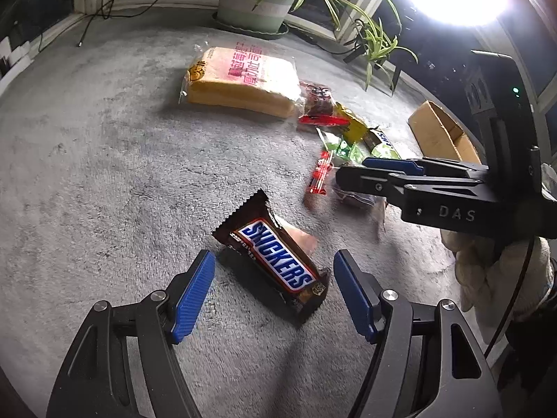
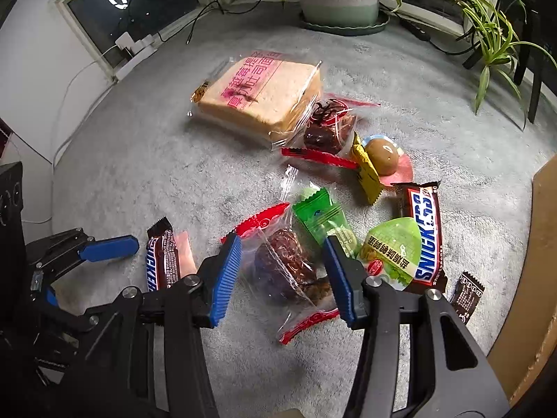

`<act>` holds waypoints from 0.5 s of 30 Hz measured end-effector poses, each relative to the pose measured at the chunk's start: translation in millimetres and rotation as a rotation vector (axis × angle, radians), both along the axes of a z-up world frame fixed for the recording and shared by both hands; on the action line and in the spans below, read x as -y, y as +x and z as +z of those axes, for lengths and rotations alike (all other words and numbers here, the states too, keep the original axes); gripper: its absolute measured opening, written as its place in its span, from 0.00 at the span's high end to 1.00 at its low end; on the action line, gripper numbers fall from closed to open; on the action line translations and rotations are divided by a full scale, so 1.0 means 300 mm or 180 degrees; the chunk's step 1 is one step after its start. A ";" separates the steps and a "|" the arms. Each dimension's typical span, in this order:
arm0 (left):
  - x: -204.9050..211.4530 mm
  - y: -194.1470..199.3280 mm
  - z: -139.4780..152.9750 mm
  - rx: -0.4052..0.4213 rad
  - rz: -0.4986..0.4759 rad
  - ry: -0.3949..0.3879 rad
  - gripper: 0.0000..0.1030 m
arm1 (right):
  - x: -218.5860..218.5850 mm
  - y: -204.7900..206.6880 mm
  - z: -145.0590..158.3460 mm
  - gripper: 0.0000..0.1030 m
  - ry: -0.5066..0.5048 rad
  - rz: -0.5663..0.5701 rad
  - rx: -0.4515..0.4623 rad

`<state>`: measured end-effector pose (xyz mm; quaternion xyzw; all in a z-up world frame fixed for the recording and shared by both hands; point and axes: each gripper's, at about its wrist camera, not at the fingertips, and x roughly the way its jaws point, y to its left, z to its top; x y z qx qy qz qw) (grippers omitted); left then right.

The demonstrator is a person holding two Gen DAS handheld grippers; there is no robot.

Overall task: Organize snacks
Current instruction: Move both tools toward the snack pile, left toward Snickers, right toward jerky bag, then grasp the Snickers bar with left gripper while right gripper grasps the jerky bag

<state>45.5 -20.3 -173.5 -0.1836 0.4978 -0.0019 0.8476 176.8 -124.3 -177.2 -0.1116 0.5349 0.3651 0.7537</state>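
left gripper fingers apart, straddling Snickers bar on carpet, lined up to grasp | right gripper fingers apart, flanking clear-wrapped brown cake, not pressing | cardboard box nearby, likely destination

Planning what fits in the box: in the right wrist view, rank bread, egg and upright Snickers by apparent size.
1. bread
2. Snickers, though it lies nearer the camera
3. egg
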 end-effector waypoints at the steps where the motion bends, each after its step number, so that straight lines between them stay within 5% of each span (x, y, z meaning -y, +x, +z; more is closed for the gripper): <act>1: 0.000 0.003 -0.002 -0.0006 0.0004 -0.0001 0.32 | 0.000 -0.001 -0.001 0.50 -0.0006 0.0006 -0.0008; 4: 0.000 0.011 -0.015 -0.0031 -0.0002 0.0008 0.41 | 0.005 -0.009 -0.002 0.50 -0.0013 0.0026 -0.0061; 15: -0.009 0.024 -0.032 -0.0024 -0.0060 0.0080 0.49 | 0.009 -0.049 -0.030 0.52 -0.0230 0.0077 -0.0110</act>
